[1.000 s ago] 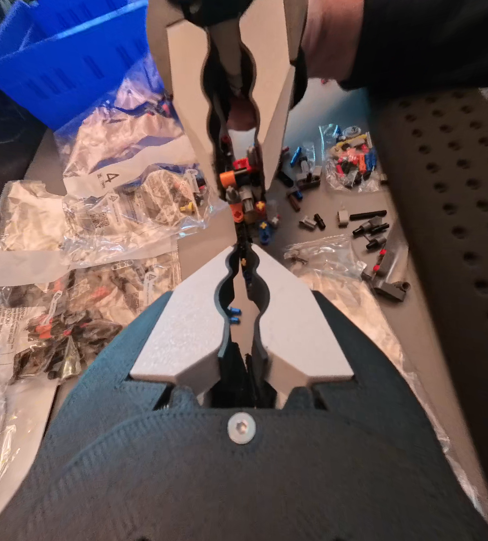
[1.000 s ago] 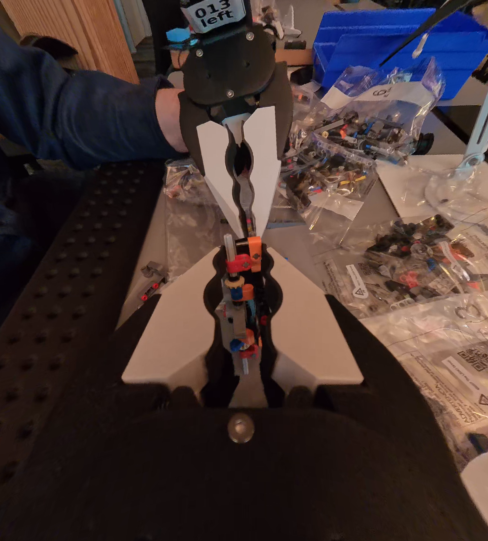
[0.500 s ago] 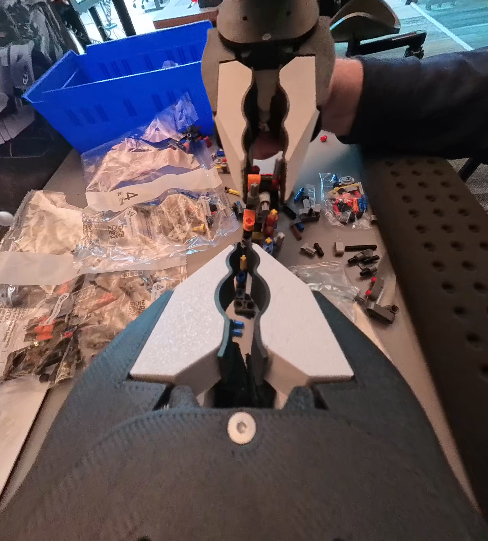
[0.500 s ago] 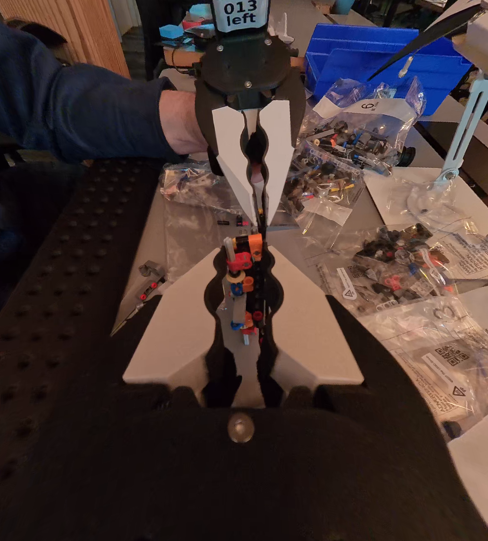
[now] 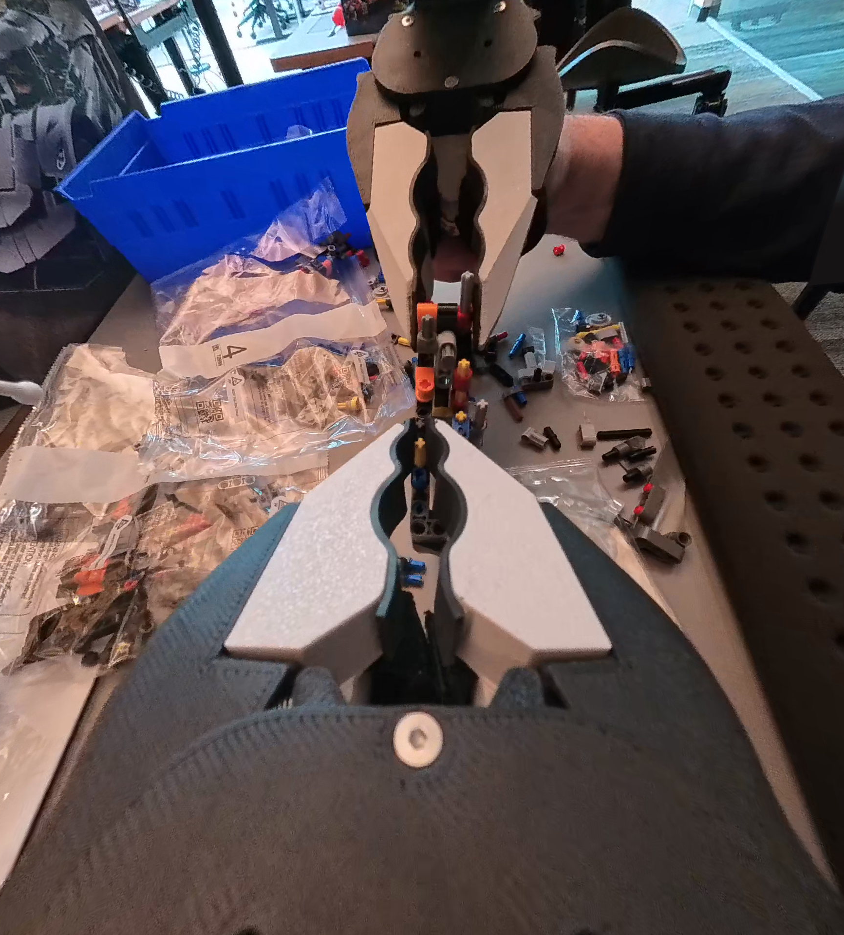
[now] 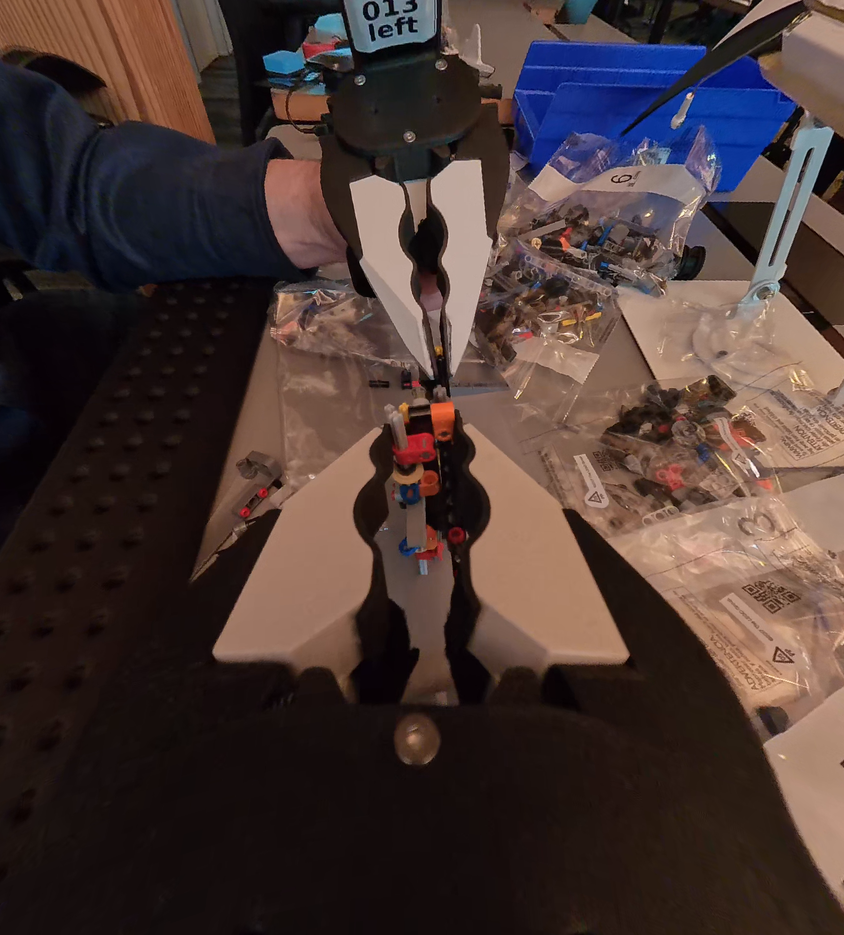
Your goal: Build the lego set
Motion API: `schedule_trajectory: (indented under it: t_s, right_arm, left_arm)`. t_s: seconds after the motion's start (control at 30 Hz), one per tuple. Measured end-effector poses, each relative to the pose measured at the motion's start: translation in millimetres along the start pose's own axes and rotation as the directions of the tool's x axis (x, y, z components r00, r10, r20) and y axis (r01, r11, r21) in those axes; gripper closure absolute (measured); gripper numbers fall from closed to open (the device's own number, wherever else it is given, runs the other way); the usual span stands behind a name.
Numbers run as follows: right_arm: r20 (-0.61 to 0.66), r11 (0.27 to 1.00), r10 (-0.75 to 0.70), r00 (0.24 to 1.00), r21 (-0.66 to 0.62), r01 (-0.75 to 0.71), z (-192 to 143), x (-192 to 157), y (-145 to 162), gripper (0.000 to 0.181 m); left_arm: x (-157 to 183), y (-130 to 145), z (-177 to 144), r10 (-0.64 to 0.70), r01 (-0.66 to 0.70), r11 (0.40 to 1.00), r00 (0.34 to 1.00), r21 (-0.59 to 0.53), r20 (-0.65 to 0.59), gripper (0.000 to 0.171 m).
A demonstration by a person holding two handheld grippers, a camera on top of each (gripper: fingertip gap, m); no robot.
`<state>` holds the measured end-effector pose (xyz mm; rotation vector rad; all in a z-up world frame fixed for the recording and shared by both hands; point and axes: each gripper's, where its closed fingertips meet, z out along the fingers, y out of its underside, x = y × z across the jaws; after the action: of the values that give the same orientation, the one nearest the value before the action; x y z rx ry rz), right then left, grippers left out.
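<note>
My right gripper [image 6: 419,430] is shut on a small lego assembly [image 6: 417,480] of black, orange, red and grey parts, held above the table. It shows in the left wrist view coming in from the top [image 5: 447,344], with the assembly [image 5: 440,364] sticking out of its tips. My left gripper [image 5: 419,430] is shut on a black beam [image 5: 422,506] with yellow and blue pins. In the right wrist view the left gripper [image 6: 435,372] points at me, tip to tip. The beam's end meets the assembly's end.
Several clear bags of parts [image 5: 258,354] [image 6: 586,253] lie on the grey table. Loose pins and connectors [image 5: 617,445] and a small bag [image 5: 597,354] lie to the right. Blue bins [image 5: 217,167] stand behind. A black perforated board [image 5: 789,455] [image 6: 80,455] borders the table. A white stand [image 6: 784,212] rises at the right. My left and right fingertips are right by each other.
Both grippers have tilted up toward level and drawn back from each other, staying tip to tip. Each keeps its hold on its piece.
</note>
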<state>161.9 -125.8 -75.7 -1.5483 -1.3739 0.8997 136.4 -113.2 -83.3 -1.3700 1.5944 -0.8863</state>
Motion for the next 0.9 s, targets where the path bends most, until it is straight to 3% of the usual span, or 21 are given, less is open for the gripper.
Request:
schedule_trajectory:
  t_s: [0.4,0.6,0.77,0.9]
  right_arm:
    - [0.014,1.000,0.020,1.000,0.017,-0.020,4.3,-1.2,-2.8,0.160]
    - [-0.039,0.999,-0.042,0.998,0.016,0.042,6.5,2.3,-6.4,0.160]
    - [-0.033,0.997,-0.066,0.997,0.035,0.067,12.0,-1.2,-11.4,0.160]
    - [-0.030,0.997,-0.074,0.997,0.017,0.074,18.7,-2.4,-9.7,0.160]
  left_arm:
    - [1.3,0.5,-2.3,0.031,-0.031,0.999,1.000,-0.020,0.005,0.168]
    - [-0.8,5.2,2.8,0.054,-0.052,0.997,0.998,-0.059,0.029,0.168]
    - [1.2,12.1,10.9,0.047,-0.044,0.993,0.999,-0.111,0.022,0.127]
    - [7.7,22.7,17.7,0.066,-0.068,0.984,0.998,-0.166,-0.013,0.148]
